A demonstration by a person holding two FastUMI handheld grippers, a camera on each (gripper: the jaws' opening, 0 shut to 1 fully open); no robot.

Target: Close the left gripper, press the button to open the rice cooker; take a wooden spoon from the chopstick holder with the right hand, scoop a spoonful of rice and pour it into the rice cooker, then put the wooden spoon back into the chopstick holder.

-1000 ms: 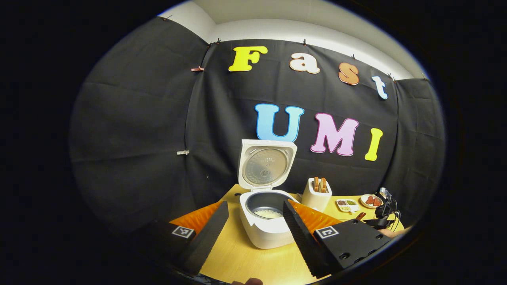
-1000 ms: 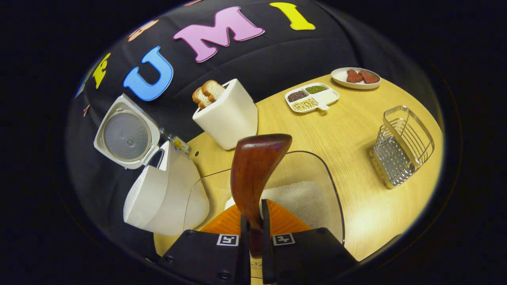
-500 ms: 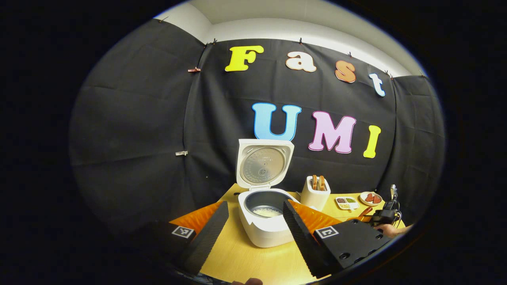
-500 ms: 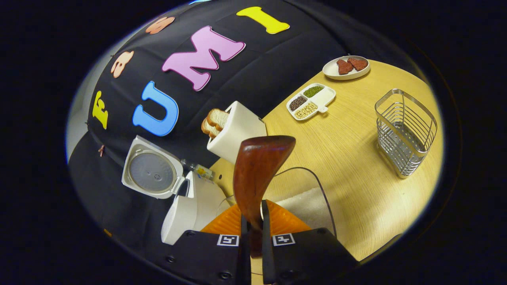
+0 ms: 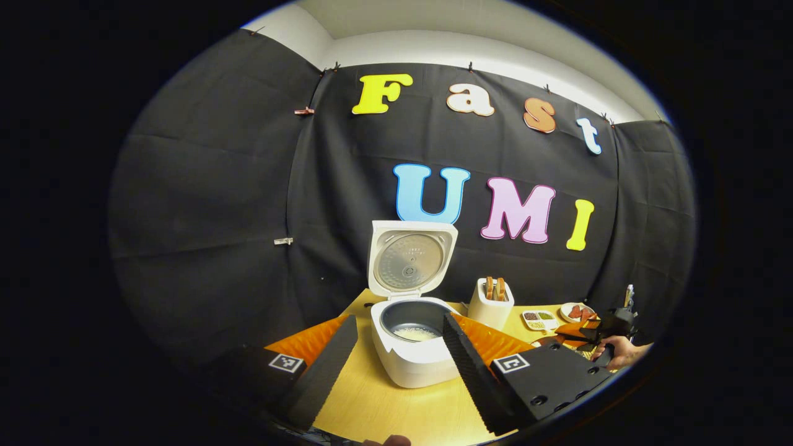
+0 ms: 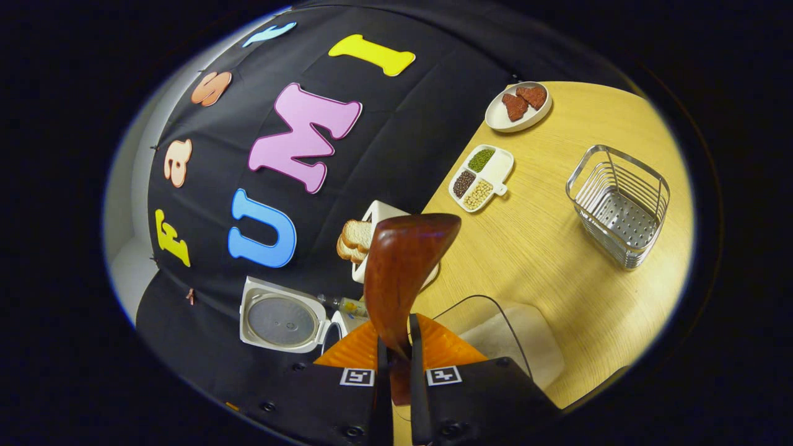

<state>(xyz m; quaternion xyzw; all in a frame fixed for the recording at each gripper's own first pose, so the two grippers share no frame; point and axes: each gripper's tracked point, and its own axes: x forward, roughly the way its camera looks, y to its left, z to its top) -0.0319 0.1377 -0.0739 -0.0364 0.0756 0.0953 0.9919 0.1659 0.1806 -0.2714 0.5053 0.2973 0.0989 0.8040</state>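
One wooden spoon (image 6: pixel 406 272) in the right tongs (image 6: pixel 396 365); perhaps two toast slices (image 6: pixel 354 240).

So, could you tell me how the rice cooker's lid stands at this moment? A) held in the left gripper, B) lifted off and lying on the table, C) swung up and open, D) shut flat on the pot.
C: in the left gripper view the rice cooker's lid stands upright behind the pot, whose inside shows some rice at the bottom.
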